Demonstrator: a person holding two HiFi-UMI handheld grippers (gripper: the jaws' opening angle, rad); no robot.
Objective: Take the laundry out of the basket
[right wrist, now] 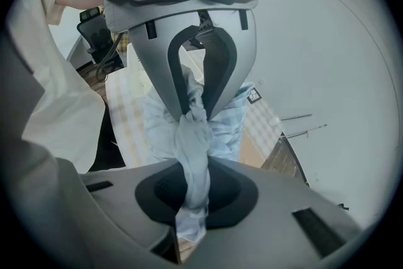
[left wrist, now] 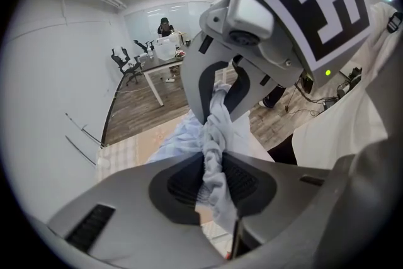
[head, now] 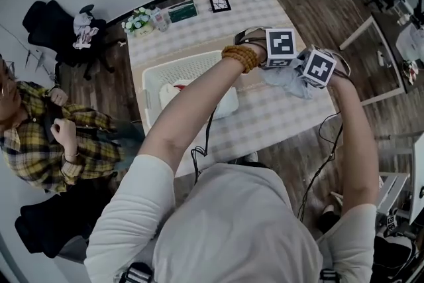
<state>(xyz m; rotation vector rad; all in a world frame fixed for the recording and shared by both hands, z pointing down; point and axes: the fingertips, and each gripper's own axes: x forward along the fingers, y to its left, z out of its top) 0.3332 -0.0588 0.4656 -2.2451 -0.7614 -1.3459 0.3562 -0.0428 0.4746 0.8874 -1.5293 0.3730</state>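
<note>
The blue cloth point(left wrist: 213, 135) you hold is thin, soft woven fabric, matt and heavily wrinkled. It is pinched between the dark, ribbed, rubbery-looking pads point(left wrist: 182, 184) of your left gripper point(left wrist: 211, 189) and clamped likewise in your right gripper point(right wrist: 192, 195). Both gripper shells are smooth, matt grey plastic. The basket point(head: 173, 73) is white plastic latticework with a faint gloss. A matt checked cloth covers the table point(head: 265, 126). The floor point(head: 311, 6) is dark wood plank with a low sheen. Your bracelet point(head: 241, 57) is brown beads that look wooden, and your shirt point(head: 232, 222) is plain white cloth.
</note>
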